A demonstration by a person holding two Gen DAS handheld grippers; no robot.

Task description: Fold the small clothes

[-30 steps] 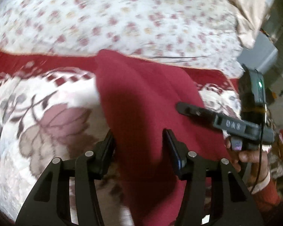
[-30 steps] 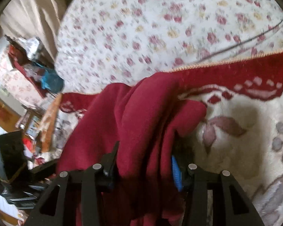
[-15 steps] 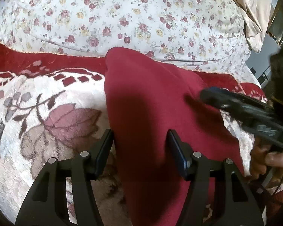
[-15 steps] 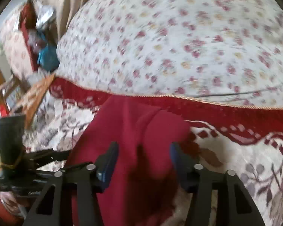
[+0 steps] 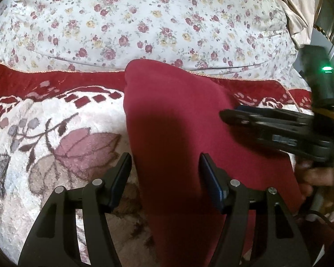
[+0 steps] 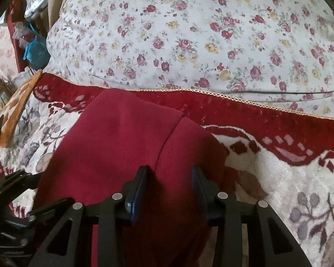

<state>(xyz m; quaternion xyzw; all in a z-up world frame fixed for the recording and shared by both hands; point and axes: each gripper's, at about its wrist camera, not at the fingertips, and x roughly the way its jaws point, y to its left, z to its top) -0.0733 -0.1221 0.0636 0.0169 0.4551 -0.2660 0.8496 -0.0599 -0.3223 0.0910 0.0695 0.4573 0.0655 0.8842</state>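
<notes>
The left gripper (image 5: pixel 165 162), black two-fingered plastic with dark blue pads, fills the bottom centre of its own view, pointing down and forward. Its jaws have just been opening and now stand wide, pads clear of the cloth lying between them. The right gripper (image 6: pixel 169 174), built alike, sits at bottom centre of its view; its jaws have just been closing but still show a gap. From the left view it crosses the right edge, gripped by a bare hand (image 5: pixel 318 178).
</notes>
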